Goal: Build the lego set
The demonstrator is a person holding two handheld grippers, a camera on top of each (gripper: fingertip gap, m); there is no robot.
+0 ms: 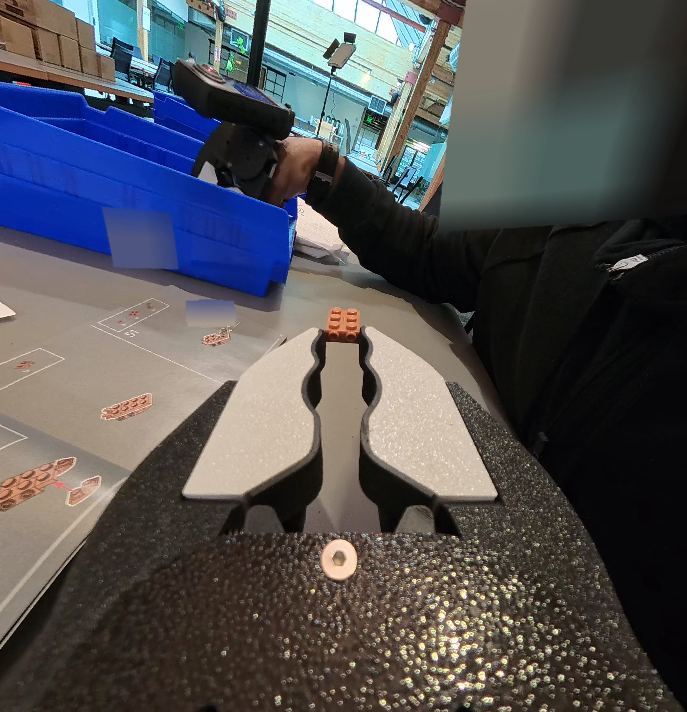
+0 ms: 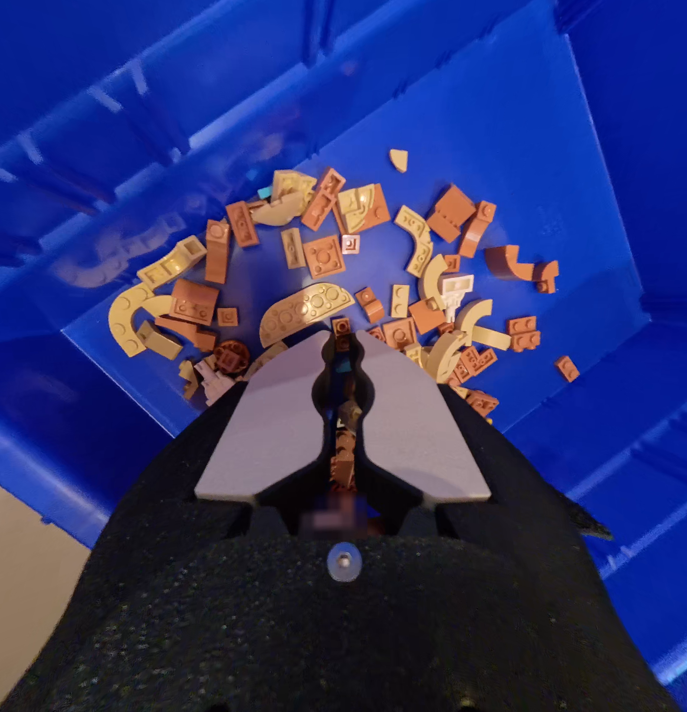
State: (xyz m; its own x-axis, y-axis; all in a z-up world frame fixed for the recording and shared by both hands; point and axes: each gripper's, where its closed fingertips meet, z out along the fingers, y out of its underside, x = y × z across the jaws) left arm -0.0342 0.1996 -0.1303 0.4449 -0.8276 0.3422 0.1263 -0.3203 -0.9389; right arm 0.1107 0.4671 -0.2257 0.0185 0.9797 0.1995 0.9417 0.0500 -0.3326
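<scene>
My left gripper [image 1: 342, 334] is shut on a small orange-brown studded brick [image 1: 344, 323], pinched at the fingertips just above the grey table. My right gripper [image 2: 342, 338] reaches down into a blue bin [image 2: 588, 185] full of loose tan and orange-brown pieces. Its tips are closed on a small dark brown two-stud piece [image 2: 340, 328], next to a tan half-round plate [image 2: 303, 308]. The left wrist view shows the right gripper [image 1: 234, 154], held by a hand, dipping into the blue bin [image 1: 141, 185], its fingers hidden there.
A printed instruction sheet [image 1: 103, 385] with brick drawings lies on the table to the left of my left gripper. More blue bins stand behind the first. A person's dark sleeve [image 1: 392, 231] and torso fill the right side. White papers [image 1: 319, 235] lie by the bin. The left gripper's tips are roughly 30 centimetres from the right gripper's.
</scene>
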